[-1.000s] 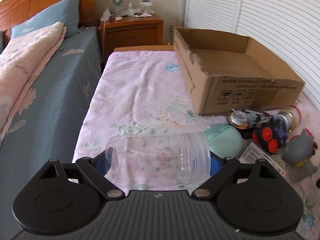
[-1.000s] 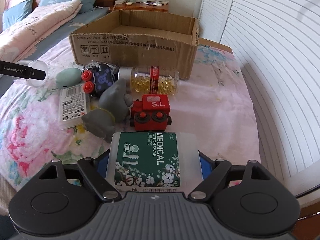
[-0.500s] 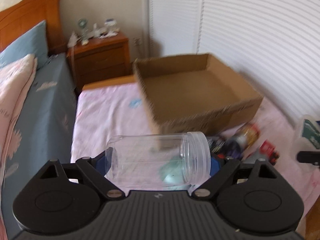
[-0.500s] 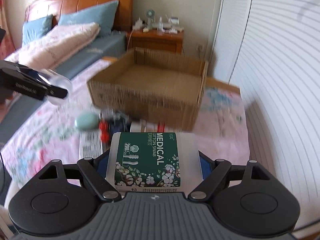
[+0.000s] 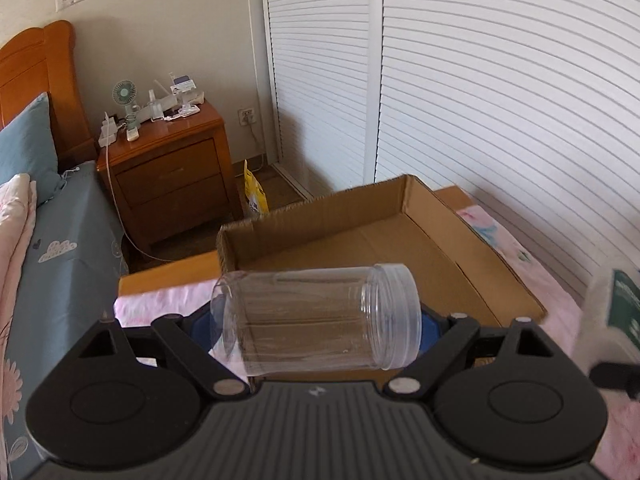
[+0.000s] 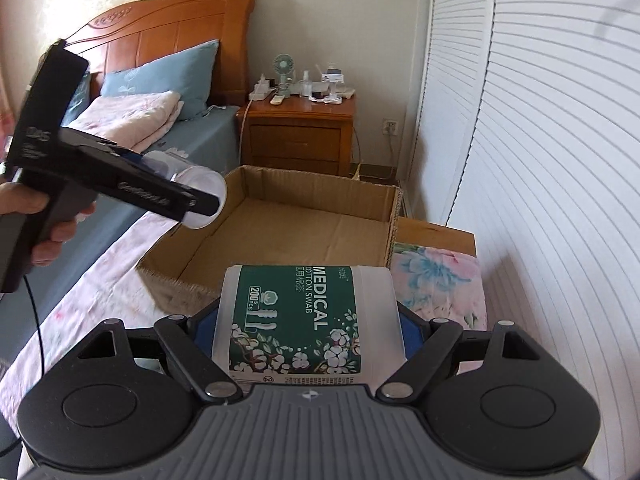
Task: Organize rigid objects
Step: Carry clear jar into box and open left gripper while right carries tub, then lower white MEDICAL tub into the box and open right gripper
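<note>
My left gripper (image 5: 316, 320) is shut on a clear empty plastic jar (image 5: 312, 320) held sideways in the air, above the near edge of an open, empty cardboard box (image 5: 400, 240). My right gripper (image 6: 308, 320) is shut on a white cotton swab box with a green label (image 6: 296, 316), held above the near wall of the same cardboard box (image 6: 300, 224). In the right wrist view the left gripper (image 6: 200, 200) with the jar (image 6: 200, 196) hangs over the box's left wall. The swab box (image 5: 616, 312) shows blurred at the right edge of the left wrist view.
The box sits on a table under a pink floral cloth (image 6: 436, 280). A bed with a blue sheet (image 6: 192, 148) lies left, a wooden nightstand (image 6: 296, 136) stands behind, and white louvred doors (image 6: 540, 160) run along the right.
Both grippers have risen and moved forward with their loads, from over the scattered toys to over the cardboard box. The toys and bottle have dropped out of view.
</note>
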A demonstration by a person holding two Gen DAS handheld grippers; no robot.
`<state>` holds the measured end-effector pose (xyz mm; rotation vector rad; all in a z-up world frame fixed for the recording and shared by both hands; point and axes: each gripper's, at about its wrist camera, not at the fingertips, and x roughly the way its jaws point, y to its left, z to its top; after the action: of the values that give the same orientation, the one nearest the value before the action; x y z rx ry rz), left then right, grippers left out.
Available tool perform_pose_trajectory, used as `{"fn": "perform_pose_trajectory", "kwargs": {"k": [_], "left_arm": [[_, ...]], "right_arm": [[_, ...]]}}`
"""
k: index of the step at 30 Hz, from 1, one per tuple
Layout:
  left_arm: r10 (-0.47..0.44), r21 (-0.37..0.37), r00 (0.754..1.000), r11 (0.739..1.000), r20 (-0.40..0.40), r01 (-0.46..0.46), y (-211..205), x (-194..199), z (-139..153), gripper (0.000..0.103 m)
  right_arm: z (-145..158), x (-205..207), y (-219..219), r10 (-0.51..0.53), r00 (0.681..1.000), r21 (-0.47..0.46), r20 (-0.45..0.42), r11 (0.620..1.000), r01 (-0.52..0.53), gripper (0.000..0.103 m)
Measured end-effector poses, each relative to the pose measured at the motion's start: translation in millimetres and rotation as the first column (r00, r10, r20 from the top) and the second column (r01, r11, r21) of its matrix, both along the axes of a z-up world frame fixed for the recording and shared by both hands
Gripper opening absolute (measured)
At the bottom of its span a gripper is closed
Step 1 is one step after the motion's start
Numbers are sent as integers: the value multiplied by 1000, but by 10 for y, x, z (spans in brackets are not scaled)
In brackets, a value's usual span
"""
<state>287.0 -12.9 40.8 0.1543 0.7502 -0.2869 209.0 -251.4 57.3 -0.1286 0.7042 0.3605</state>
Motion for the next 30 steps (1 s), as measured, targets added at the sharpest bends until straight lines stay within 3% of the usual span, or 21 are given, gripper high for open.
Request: {"fn": "perform_pose_trajectory", "kwargs": {"k": [4,7,12,22,26,30], "left_arm": [[25,-19,1000,1000,-4,-25,-46,277,-76,91],[43,-21,999,999,-14,-43,-84,438,-176,98],[74,-29,996,997,-42,-75,-48,458,-261,98],[73,-68,997,995,-35,-76,89,-218,-165,100],[113,-67,994,991,-1,-113,151,-552,-176,101],[125,-108,992,986,-5,-125,244,-823,-241,101]], "right_arm": [[-25,154,-29,-20,1000,-1,-9,1000,20,86],[-68,256,-28,-29,999,-6,-19,1000,29,86],[-104,326,9,-31,999,-15,-30,999,30,86],[-39,411,153,-18,999,-19,-30,1000,17,85],[35,478,207,-18,1000,-8,-23,1000,18,82],[4,561,290,-16,999,-45,-35,999,15,82]]}}
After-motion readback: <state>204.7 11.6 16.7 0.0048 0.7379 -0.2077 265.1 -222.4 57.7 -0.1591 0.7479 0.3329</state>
